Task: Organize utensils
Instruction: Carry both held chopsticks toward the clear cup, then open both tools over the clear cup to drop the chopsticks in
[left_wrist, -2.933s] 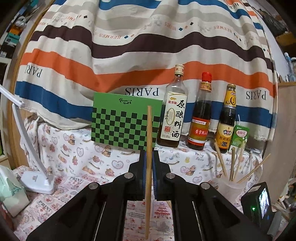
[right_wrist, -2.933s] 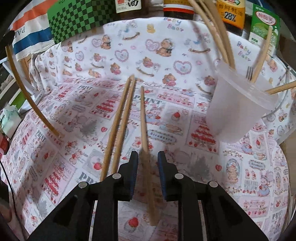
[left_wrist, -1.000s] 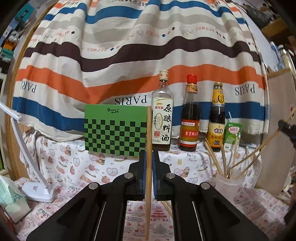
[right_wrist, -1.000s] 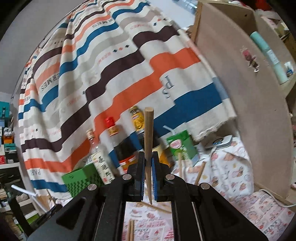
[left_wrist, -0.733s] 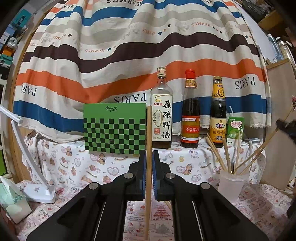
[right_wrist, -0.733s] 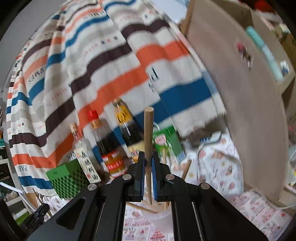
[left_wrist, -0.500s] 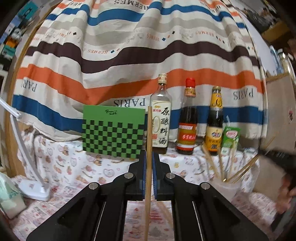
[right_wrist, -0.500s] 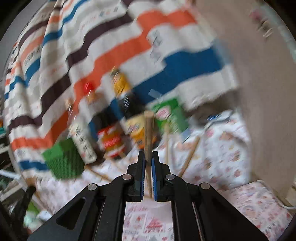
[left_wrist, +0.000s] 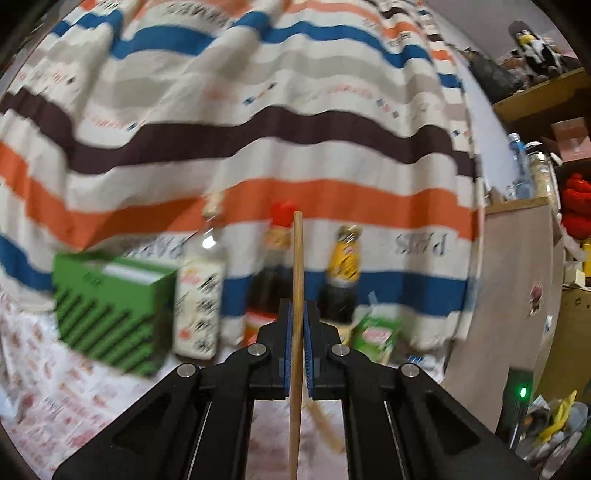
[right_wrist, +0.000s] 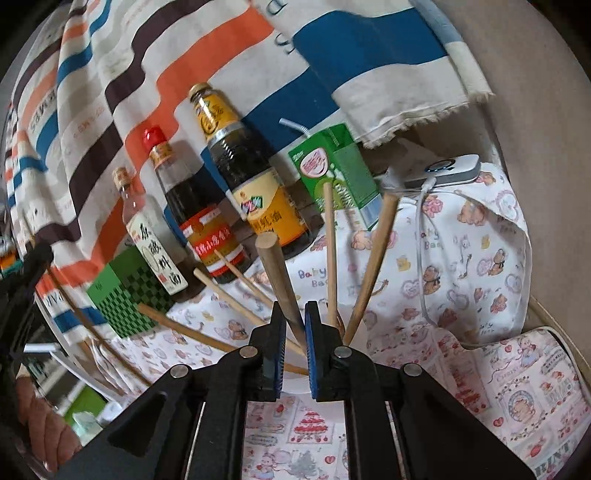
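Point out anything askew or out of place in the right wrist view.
The chopstick between the right gripper's parted pads tilts left, loose, not upright. Other chopsticks fan out unevenly behind it. Nothing looks spilled or broken.

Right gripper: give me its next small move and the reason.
Probably draw the right gripper back and up, clear of the loose chopstick. Its jaws have just been opening and now stand wider than that stick. It leans between them, with its lower end among the other chopsticks fanned out of the cup. The left gripper, shut on the left chopstick, likely needs that room next.
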